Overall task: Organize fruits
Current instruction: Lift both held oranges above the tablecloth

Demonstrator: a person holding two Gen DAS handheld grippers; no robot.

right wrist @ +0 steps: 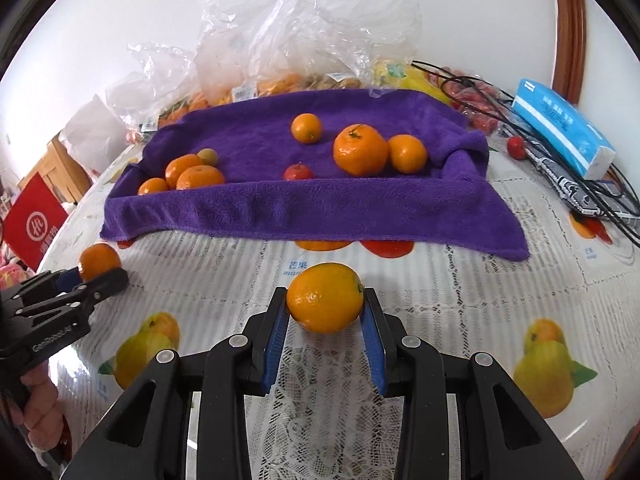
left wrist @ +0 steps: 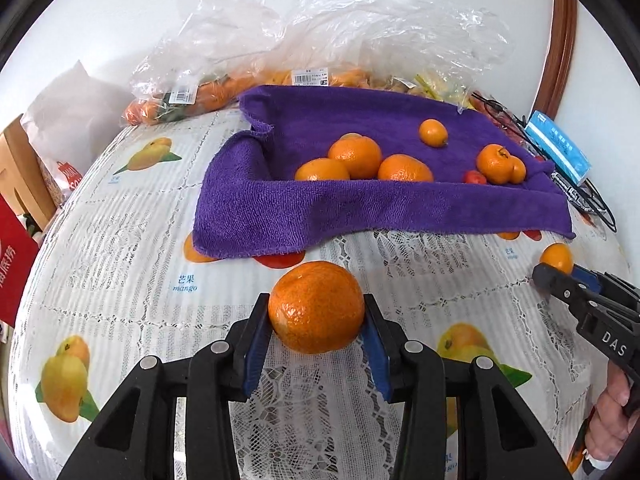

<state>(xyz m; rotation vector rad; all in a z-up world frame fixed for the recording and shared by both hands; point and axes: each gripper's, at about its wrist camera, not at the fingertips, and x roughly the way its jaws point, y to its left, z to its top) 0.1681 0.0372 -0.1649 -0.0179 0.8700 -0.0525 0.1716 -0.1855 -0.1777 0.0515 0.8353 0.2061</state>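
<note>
The left gripper (left wrist: 316,312) pointed steeply down over the bench, its blue-padded black fingers (left wrist: 256,344) pressed against both sides of a round, dimpled orange mandarin (left wrist: 316,306). The right gripper (right wrist: 325,300) sat at a similar downward slant, its blue pads (right wrist: 372,344) clamped on a smoother, smaller yellow-orange citrus fruit (right wrist: 325,297). A bare hand (right wrist: 38,412) gripped the left tool's handle; another hand (left wrist: 612,416) held the right one.

A fuzzy, matt purple cloth towel (left wrist: 320,204) lies at twelve o'clock on the bench (left wrist: 120,248), whose glossy plastic cover is printed with lace and fruit. Crinkled clear plastic bags (left wrist: 360,32) shine behind. The mandarin (left wrist: 316,308) has pebbled, slightly glossy peel between matt black plastic tool (left wrist: 316,320) fingers with blue pads.
</note>
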